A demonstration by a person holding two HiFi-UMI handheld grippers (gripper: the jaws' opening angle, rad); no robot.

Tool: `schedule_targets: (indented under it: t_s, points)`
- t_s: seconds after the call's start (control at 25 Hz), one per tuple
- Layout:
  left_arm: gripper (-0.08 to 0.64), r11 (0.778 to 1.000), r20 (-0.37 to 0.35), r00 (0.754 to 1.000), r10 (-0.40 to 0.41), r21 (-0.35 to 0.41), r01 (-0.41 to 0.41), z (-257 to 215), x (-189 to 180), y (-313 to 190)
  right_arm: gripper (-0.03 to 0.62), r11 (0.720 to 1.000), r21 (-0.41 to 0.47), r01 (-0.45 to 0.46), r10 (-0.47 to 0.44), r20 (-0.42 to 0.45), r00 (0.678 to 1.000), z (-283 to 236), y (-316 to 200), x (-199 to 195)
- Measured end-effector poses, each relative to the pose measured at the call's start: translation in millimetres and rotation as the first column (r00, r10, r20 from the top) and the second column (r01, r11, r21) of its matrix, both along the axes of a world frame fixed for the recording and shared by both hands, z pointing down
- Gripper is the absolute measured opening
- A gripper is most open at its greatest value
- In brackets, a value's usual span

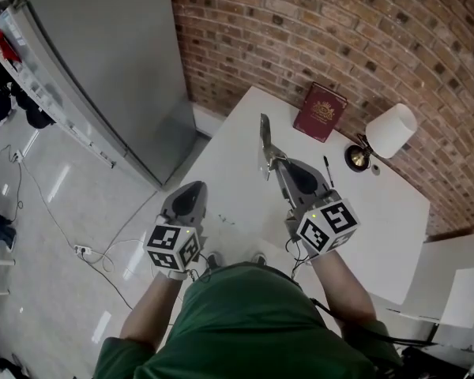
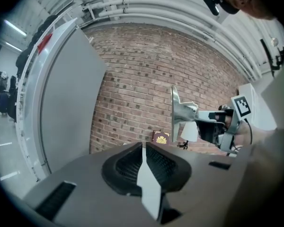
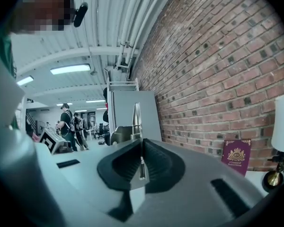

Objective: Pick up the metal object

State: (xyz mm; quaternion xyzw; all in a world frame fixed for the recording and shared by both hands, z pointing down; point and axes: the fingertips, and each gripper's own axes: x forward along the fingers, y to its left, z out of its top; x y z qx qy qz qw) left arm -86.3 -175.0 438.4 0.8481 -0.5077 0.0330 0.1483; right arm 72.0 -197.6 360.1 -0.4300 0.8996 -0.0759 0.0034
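The metal object [image 1: 265, 150] is a flat silvery piece with a wider base. My right gripper [image 1: 281, 166] is shut on that base and holds it in the air over the white table [image 1: 229, 172]. In the right gripper view the metal object [image 3: 137, 118] sticks up thin and edge-on out of the shut right gripper [image 3: 142, 144]. My left gripper [image 1: 192, 193] hangs at the table's near left edge, shut with nothing in it. From the left gripper view the metal object [image 2: 177, 113] shows to the right, beyond the shut left gripper [image 2: 144, 148].
At the back of the table a maroon booklet [image 1: 320, 111] leans near the brick wall [image 1: 316, 30]. A brass lamp with a white shade [image 1: 389, 131] and a black pen [image 1: 329, 170] are at the right. A tall grey cabinet [image 1: 103, 69] stands left, with cables [image 1: 87, 253] on the floor.
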Motion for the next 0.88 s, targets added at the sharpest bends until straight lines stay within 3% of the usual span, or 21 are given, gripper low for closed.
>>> schedule_targets:
  t_s: [0.4,0.88]
  points:
    - [0.023,0.999,-0.006,1.000,0.000,0.034,0.000,-18.2,-1.2,-1.7,0.008,0.999,0.005,0.046,-0.045,0.248,0.968,-40.4,6.8,9.1]
    - [0.023,1.000,-0.027,1.000,0.007,-0.010,-0.007,0.1,3.5,-11.2,0.008,0.992,0.015,0.125,-0.122,0.354,0.927,-51.3,15.3,-0.6]
